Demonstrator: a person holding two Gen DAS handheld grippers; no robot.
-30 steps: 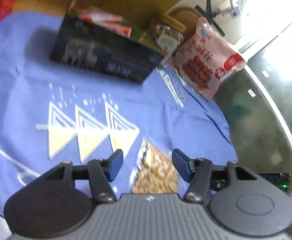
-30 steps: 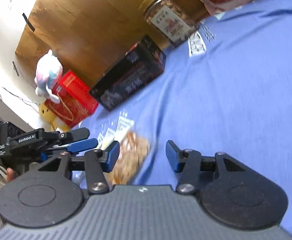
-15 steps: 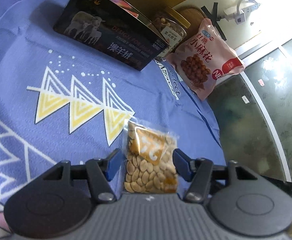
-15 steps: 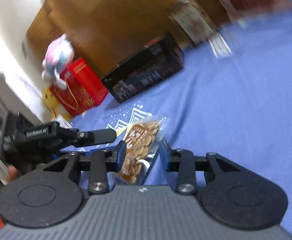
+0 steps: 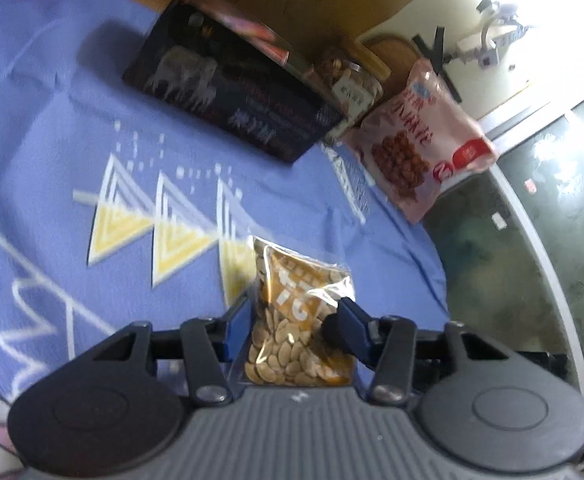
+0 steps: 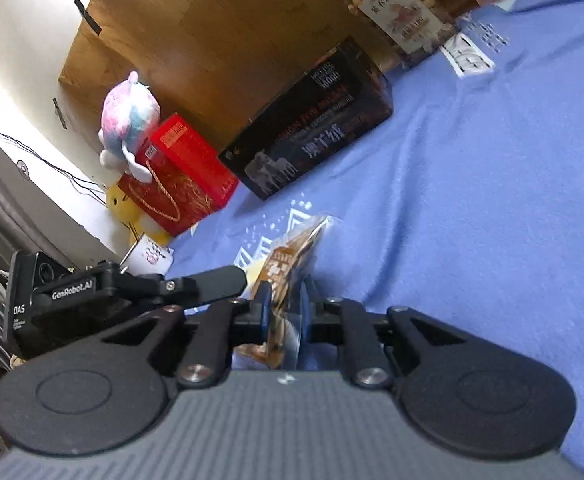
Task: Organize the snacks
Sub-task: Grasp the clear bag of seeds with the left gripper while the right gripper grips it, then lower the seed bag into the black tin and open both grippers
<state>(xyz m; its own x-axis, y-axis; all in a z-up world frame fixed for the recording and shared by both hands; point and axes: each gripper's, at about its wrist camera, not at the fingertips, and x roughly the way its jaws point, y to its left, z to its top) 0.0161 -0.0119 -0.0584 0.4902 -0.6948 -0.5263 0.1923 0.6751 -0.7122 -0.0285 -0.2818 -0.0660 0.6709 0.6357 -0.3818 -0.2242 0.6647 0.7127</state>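
Observation:
A small clear packet of seeds with an orange label sits between the fingers of my left gripper, whose jaws are closed in against its two sides. In the right wrist view my right gripper is shut on the same seed packet, which stands edge-on and lifted off the blue cloth. The left gripper's black body shows at the left of the right wrist view, close beside the packet.
At the back of the cloth stand a black box with sheep pictures, a jar of nuts and a pink snack bag. A red gift box and a plush toy sit left. A glass tabletop edge runs at right.
Both grippers closed in on the seed packet. The right gripper went from open to clamped on it, and the packet now stands on edge, raised off the cloth.

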